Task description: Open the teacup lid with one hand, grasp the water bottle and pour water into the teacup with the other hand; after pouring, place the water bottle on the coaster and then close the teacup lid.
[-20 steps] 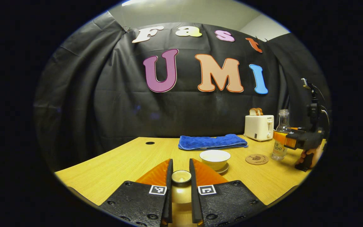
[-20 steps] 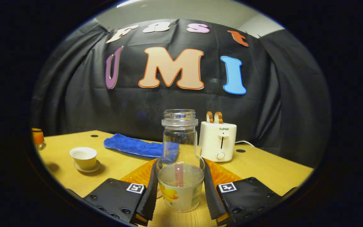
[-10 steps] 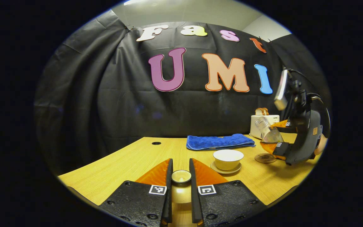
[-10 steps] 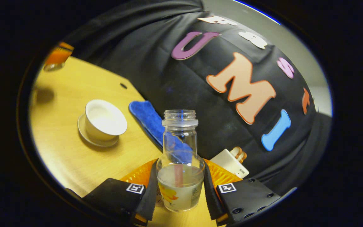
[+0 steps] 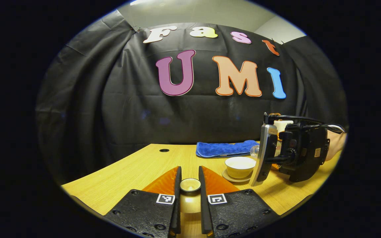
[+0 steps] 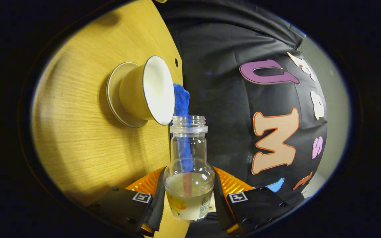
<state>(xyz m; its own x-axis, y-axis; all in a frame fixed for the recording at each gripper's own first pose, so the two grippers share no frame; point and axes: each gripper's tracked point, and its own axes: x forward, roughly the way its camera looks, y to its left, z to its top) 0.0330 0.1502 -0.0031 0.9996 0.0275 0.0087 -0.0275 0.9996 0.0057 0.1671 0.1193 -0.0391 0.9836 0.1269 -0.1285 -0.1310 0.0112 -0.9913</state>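
Wooden table [image 5: 134,168] carries the scene. Left of the teacup [image 5: 240,166], the left gripper [image 5: 190,180] clamps the teacup lid [image 5: 190,185]. Just right of the teacup, the right gripper [image 6: 188,188] grips the water bottle [image 6: 188,172], tipped sideways, mouth at the rim.

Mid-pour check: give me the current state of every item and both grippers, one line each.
teacup: uncovered, sitting on its saucer.
teacup lid: off the cup, pinched in the left gripper.
water bottle: uncapped, tipped on its side, mouth beside the cup rim, clamped in the right gripper.
blue towel: folded, lying on the table.
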